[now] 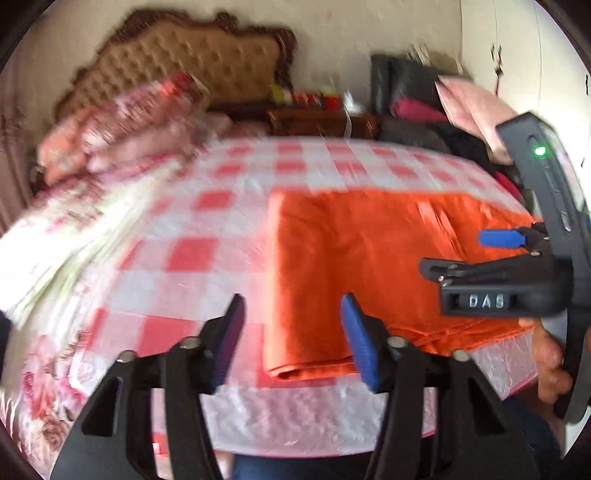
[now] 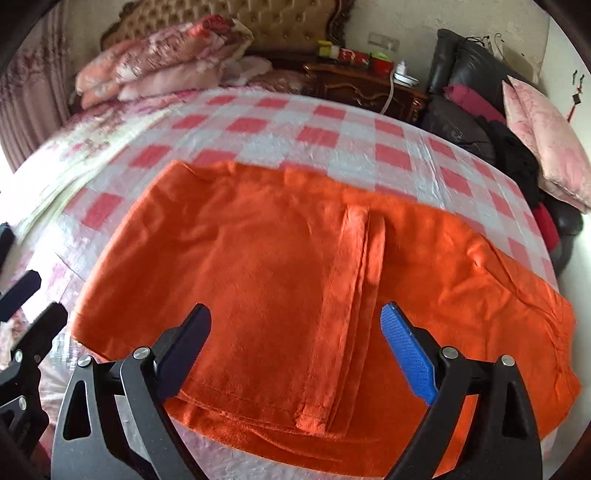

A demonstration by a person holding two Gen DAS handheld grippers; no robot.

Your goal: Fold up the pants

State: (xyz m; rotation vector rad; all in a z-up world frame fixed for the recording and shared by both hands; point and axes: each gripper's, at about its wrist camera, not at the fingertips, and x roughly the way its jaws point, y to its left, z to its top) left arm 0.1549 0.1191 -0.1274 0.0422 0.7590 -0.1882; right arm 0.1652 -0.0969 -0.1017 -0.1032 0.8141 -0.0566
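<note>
Orange cotton pants (image 2: 280,266) lie folded flat on the red-and-white checked bed cover (image 2: 332,122), near the bed's front edge. Both tongs hang spread wide and hold nothing: the left tongs (image 1: 293,338) sit over the folded left edge of the cloth, the right tongs (image 2: 295,354) over the hems. Pink floral quilts (image 2: 162,62) are stacked by the tufted headboard (image 2: 236,18).

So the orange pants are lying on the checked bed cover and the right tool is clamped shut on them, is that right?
Not quite. The orange pants do lie on the checked bed cover, but the right tool is open, its two fingers spread wide above the cloth and gripping nothing. The right wrist view shows this plainly.
</note>
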